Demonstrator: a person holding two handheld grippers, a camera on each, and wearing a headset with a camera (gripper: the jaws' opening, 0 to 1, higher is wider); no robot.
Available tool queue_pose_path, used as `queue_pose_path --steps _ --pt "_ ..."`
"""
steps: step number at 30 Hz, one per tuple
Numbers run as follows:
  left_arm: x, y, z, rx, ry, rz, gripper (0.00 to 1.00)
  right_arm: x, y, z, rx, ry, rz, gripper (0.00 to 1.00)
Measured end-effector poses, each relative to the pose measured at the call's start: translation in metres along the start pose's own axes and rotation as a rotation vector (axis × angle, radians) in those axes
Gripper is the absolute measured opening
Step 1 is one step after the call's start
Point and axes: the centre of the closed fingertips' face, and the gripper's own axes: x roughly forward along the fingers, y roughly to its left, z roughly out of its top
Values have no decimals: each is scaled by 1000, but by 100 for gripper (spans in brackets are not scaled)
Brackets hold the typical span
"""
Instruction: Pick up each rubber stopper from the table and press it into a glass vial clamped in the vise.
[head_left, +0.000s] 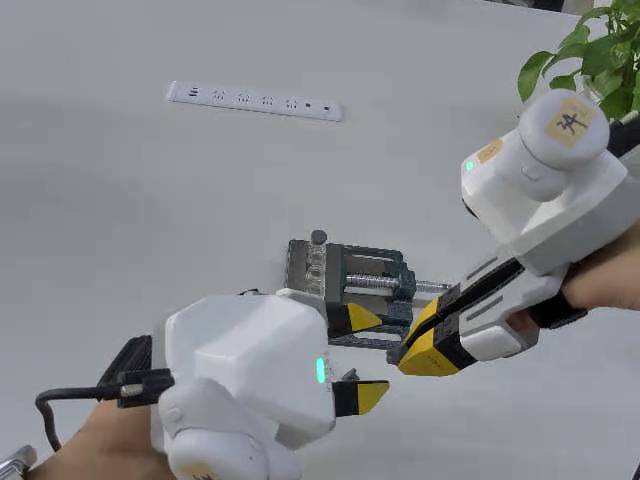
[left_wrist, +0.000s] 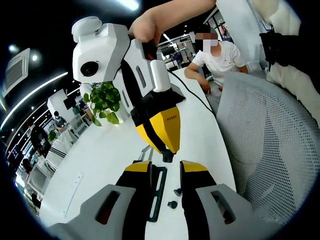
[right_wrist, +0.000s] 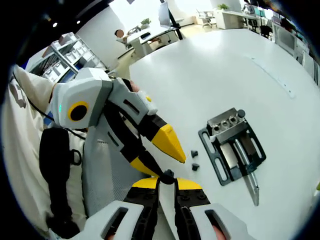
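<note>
Rubber stopper (right_wrist: 167, 174) was pinched at the very tips of the right gripper (right_wrist: 167, 184) fingers. The hold looked shallow, so it could slip before reaching the vise (right_wrist: 232, 145) ahead. Left gripper (left_wrist: 166, 165) fingers stood spread and empty.

Tan sticker (head_left: 572, 122) on right gripper (head_left: 408, 358): handwritten char, approx "汁"; jaw print illegible
</note>
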Motion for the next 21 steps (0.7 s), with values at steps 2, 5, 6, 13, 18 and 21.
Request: queue_pose_path --steps 2,5,6,13,18,21 --pt "1 0 3 3 -5 -5 16 1 2 1 5 -3 11 7" --pt "2 -2 5 14 -9 -17 12 1 0 2 5 -6 10 7" --pt "2 -3 5 18 -8 -20 11 1 0 2 9 -3 6 7" --pt "5 -4 6 41 -4 -33 5 2 2 -2 -4 15 13 7" --pt "6 -6 7 58 -1 -42 4 1 3 -4 -1 23 21 7" --pt "5 -6 7 34 -4 -43 4 1 4 -5 -5 15 22 7"
